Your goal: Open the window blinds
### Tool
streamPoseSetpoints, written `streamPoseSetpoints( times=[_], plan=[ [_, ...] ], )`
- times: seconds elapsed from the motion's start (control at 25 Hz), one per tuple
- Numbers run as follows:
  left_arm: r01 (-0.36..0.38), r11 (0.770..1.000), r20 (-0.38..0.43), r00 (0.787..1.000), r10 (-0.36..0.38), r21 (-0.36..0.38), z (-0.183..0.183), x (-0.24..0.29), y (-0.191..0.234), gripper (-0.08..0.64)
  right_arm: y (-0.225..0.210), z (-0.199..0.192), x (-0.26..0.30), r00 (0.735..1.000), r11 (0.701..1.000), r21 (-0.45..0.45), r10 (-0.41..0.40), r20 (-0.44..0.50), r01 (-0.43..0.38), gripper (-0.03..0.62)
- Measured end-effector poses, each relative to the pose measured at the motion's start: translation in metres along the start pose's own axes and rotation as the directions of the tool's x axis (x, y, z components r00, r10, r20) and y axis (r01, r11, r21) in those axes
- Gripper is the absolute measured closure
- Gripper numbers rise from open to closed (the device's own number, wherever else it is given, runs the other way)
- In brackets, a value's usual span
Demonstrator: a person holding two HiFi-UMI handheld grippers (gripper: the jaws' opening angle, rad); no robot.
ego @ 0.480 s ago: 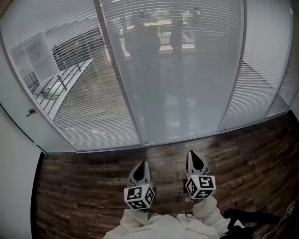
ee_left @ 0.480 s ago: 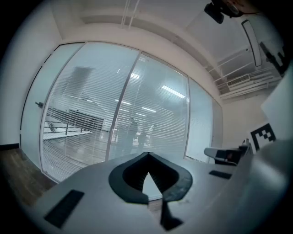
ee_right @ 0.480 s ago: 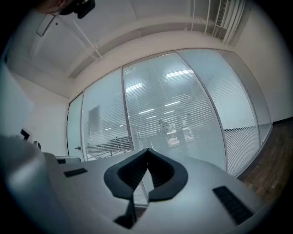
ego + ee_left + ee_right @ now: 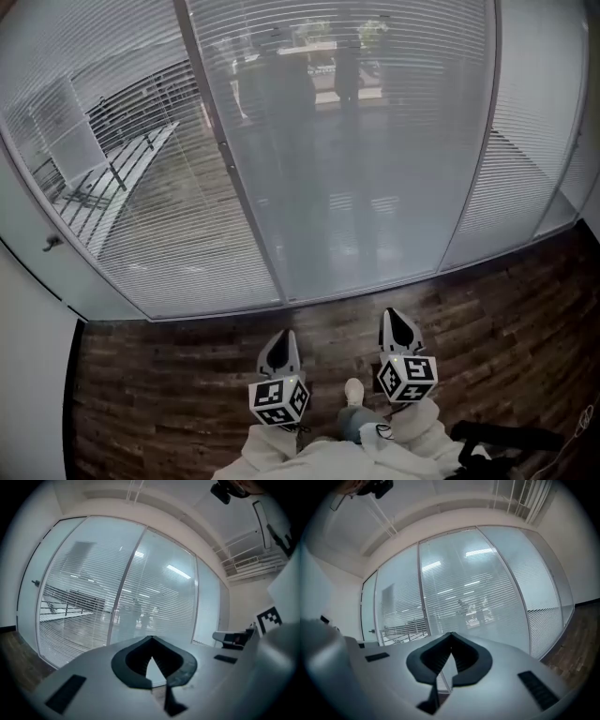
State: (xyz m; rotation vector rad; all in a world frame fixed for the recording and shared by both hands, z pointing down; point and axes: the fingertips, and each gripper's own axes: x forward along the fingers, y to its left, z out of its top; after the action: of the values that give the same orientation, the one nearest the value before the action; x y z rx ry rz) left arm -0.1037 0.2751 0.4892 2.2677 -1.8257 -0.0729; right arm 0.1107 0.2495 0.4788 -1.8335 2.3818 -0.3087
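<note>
Left hand-held gripper (image 4: 281,337) sits around 6 o'clock in the head view. Its jaws are pressed together with nothing in them. Same deal for the right hand-held gripper (image 4: 395,319) just beside it at 5 o'clock, both over the wood floor (image 4: 159,375). The window blinds (image 4: 375,141) fill everything from 9 to 3 o'clock, lowered to the floor, well apart from both.
</note>
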Motion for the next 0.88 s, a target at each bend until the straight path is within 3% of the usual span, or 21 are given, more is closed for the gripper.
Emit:
streamPoseSetpoints(
  times=[0.24, 0.6, 0.88],
  plan=[
    [-0.021, 1.000, -0.029, 0.999, 0.021, 0.007, -0.001, 0.060, 0.014, 0.561, -0.011, 0.010, 0.076, 0.999, 1.000, 0.005, 0.030, 0.015, -0.030, 0.581],
    [-0.063, 0.998, 0.006, 0.998, 0.063, 0.013, 0.049, 0.205, 0.027, 0.561, -0.051, 0.048, 0.221, 0.997, 0.997, 0.005, 0.077, 0.010, -0.077, 0.581],
    [-0.084, 0.996, -0.002, 0.996, 0.084, 0.005, 0.060, 0.291, 0.036, 0.561, -0.081, 0.058, 0.305, 0.996, 0.996, 0.006, 0.093, -0.013, -0.093, 0.581]
  ],
)
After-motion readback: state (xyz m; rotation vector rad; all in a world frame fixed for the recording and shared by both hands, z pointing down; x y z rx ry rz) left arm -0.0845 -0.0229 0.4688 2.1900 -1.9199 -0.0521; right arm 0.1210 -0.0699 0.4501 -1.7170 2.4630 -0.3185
